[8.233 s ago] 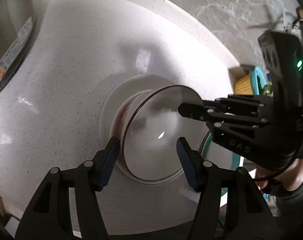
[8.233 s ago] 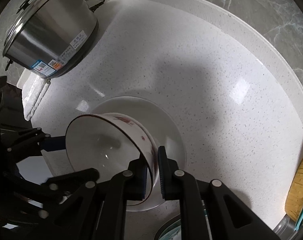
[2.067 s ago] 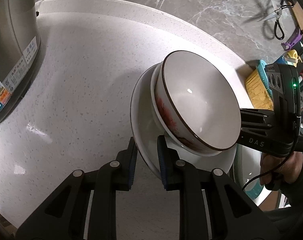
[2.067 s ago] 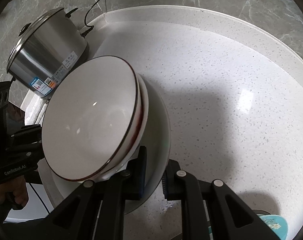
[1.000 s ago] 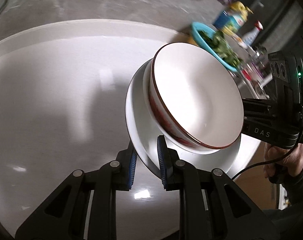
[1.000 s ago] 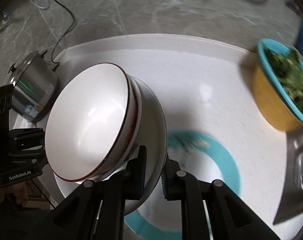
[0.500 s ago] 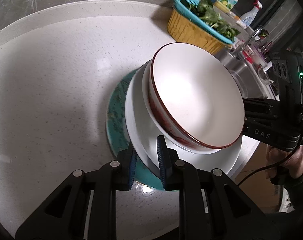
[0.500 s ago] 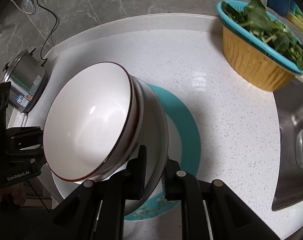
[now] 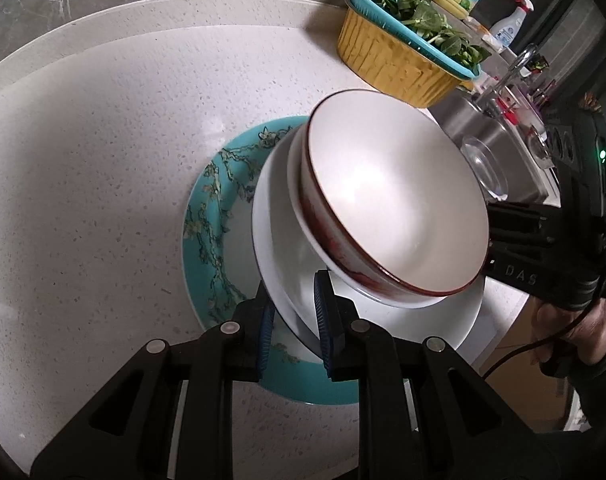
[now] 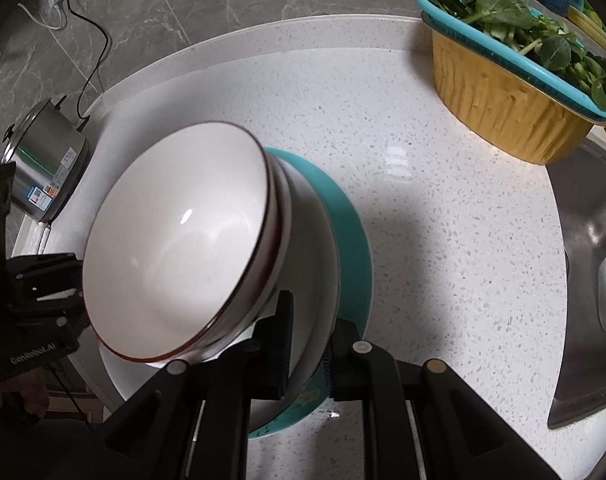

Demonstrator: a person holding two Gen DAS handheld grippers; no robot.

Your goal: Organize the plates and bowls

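Grippers are sharing one load: the left gripper and the right gripper are each pinching opposite rims of a round white ceramic plate. A white bowl with a dark red rim is sitting on that plate. The stack is hanging just above a teal floral plate lying on the speckled white worktop.

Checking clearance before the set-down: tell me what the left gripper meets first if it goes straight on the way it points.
Probably the teal plate, just below the white plate that the left gripper clamps; the gap between them is unclear.
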